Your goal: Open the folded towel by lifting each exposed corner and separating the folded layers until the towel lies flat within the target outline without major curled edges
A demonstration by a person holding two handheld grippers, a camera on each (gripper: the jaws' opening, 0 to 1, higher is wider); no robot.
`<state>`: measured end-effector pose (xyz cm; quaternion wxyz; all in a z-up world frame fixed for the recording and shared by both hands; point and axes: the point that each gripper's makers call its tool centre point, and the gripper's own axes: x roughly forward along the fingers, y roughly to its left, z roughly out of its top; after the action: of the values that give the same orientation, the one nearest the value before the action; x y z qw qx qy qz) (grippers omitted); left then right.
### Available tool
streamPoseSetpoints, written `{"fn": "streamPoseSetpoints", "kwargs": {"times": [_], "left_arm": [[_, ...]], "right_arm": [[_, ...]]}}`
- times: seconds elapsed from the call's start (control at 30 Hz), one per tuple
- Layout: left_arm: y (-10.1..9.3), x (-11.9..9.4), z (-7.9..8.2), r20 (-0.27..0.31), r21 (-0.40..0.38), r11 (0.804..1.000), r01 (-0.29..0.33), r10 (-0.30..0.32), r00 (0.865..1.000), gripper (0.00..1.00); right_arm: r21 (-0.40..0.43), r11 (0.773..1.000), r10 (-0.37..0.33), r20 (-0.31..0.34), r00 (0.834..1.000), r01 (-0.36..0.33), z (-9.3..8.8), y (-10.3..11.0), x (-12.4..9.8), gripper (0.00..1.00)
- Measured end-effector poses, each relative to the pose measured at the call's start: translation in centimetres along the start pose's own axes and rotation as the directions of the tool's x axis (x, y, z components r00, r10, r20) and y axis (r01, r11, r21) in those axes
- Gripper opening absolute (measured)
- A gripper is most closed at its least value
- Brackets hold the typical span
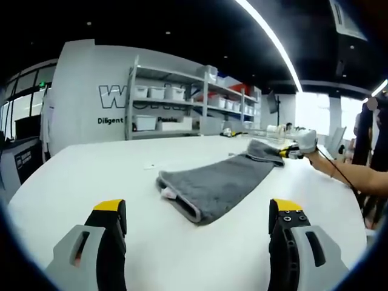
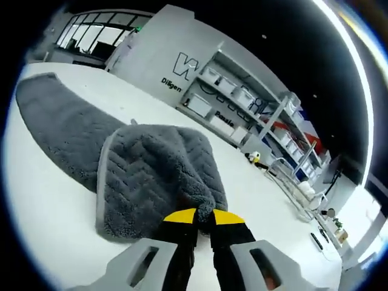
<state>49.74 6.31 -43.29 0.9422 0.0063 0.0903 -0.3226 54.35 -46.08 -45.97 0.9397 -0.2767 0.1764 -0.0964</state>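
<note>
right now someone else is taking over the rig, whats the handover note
Left gripper: open, holding nothing, hovering above the white table short of the towel's near end.
Right gripper: shut on the grey towel, pinching the edge of a flap at its far end that is folded back over the rest.
Towel: a long strip on the table, near end rumpled, layers doubled under the flap. I can't make out a target outline.
Done: far flap gripped.
Left: unfold that flap, separate the remaining layers, flatten the edges.

Wall lettering [image 1: 115,97] cut off behind shelving [image 1: 182,103]; towel [image 2: 145,170] corner hidden between right tongs [image 2: 203,219] tips; bin [image 1: 145,92] contents unreadable.
</note>
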Motion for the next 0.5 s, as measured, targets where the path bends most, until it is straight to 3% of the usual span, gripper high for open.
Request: {"fn": "streamPoseSetpoints", "kwargs": {"times": [0.3, 0.5], "left_arm": [[-0.1, -0.1, -0.1, 0.000, -0.002, 1.000, -0.002, 0.002, 1.000, 0.96], [-0.3, -0.3, -0.2, 0.001, -0.004, 1.000, -0.001, 0.001, 1.000, 0.96]], "right_arm": [[0.019, 0.998, 0.057, -0.043, 0.997, -0.056, -1.3, 0.8, 0.5, 0.08], [0.033, 0.999, 0.031, -0.062, 0.998, -0.029, -0.8, -0.4, -0.4, 0.29]]}}
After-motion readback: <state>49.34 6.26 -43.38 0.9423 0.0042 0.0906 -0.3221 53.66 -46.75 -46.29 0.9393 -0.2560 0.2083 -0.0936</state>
